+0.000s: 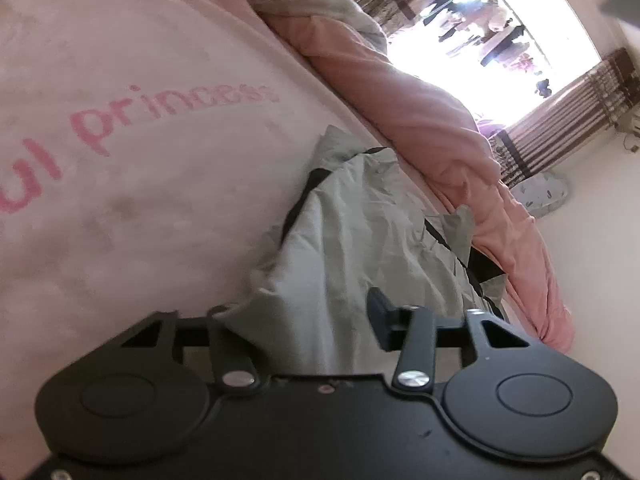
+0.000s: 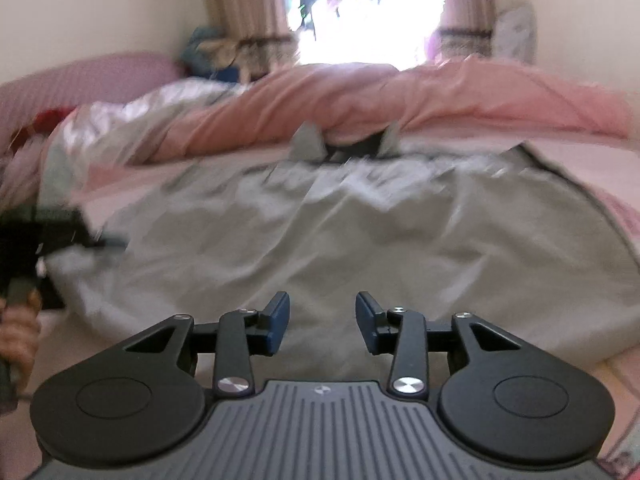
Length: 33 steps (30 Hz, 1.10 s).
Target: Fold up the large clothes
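Observation:
A large pale grey-green garment [image 2: 320, 232] with dark trim lies spread and wrinkled on the bed. In the left wrist view its cloth [image 1: 360, 220] bunches up between the fingers of my left gripper [image 1: 320, 320]. It covers the left finger and meets the right fingertip [image 1: 378, 312], so the gripper is shut on it. The right wrist view shows that gripper [image 2: 60, 236] blurred at the garment's left edge, held by a hand [image 2: 16, 340]. My right gripper [image 2: 322, 316] hovers open over the garment's near edge, with nothing between its pads.
A pale pink blanket [image 1: 140, 200] with pink lettering covers the bed under the garment. A rumpled pink duvet [image 2: 400, 96] is heaped along the far side. Beyond it are a bright window [image 2: 360, 8] and striped curtains [image 1: 560, 128]. Assorted items are piled at the far left corner [image 2: 216, 52].

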Tool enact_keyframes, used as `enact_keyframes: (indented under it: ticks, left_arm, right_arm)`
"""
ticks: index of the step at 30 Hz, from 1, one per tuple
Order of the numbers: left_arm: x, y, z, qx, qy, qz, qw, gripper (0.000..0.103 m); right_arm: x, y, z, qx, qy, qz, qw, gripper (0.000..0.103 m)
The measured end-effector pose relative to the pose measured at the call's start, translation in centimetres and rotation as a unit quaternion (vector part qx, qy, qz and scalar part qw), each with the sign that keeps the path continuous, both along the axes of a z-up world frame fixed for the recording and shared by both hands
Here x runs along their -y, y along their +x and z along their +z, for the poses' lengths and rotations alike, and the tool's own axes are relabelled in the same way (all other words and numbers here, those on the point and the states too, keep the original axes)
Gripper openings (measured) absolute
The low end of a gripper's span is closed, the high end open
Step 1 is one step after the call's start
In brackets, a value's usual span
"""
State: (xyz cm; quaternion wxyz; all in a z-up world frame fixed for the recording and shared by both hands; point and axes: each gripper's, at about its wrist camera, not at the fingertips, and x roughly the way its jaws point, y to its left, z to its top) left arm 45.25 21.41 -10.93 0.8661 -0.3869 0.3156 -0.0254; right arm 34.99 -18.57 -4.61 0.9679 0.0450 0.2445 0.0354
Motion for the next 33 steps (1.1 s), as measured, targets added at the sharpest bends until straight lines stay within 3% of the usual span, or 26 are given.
enact_keyframes:
  ticks: [6, 12, 15, 19, 23, 27, 30, 33]
  left_arm:
    - [-0.5, -0.2, -0.1, -0.004, 0.002, -0.006, 1.0, 0.032]
    - [-0.3, -0.1, 0.4, -0.003, 0.012, -0.013, 0.9998, 0.02]
    - [-0.1, -0.2, 1.3, 0.01, 0.008, -0.018, 0.9997, 0.011]
    - [1.3, -0.3, 3.9, 0.043, 0.014, -0.037, 0.9983, 0.007]
    - [4.6, -0.4, 7.1, 0.089, 0.013, -0.068, 0.9936, 0.005]
    - [9.7, -0.4, 10.3, 0.15, -0.016, -0.126, 0.9806, 0.003]
    - [15.9, -0.2, 12.3, 0.193, -0.028, -0.199, 0.9605, 0.003]
    - [22.8, 0.3, 12.5, 0.203, -0.041, -0.274, 0.939, 0.002]
  right_arm:
    - [0.3, 1.4, -1.6, -0.051, -0.004, 0.002, 0.999, 0.046]
    - [-1.0, 0.9, -2.8, -0.03, -0.049, -0.001, 0.998, 0.046]
    - [-0.9, 1.0, -2.7, -0.029, -0.043, 0.001, 0.999, 0.047]
    - [0.8, 0.7, -1.8, -0.032, -0.006, 0.019, 0.999, 0.047]
    - [4.1, -0.4, -0.9, -0.031, 0.025, -0.018, 0.999, 0.047]
    - [8.7, -2.2, -0.2, -0.019, 0.054, -0.062, 0.996, 0.047]
    - [12.2, -3.9, 0.4, -0.004, 0.061, -0.1, 0.993, 0.047]
    - [15.7, -5.5, 0.6, 0.005, 0.069, -0.143, 0.987, 0.047]
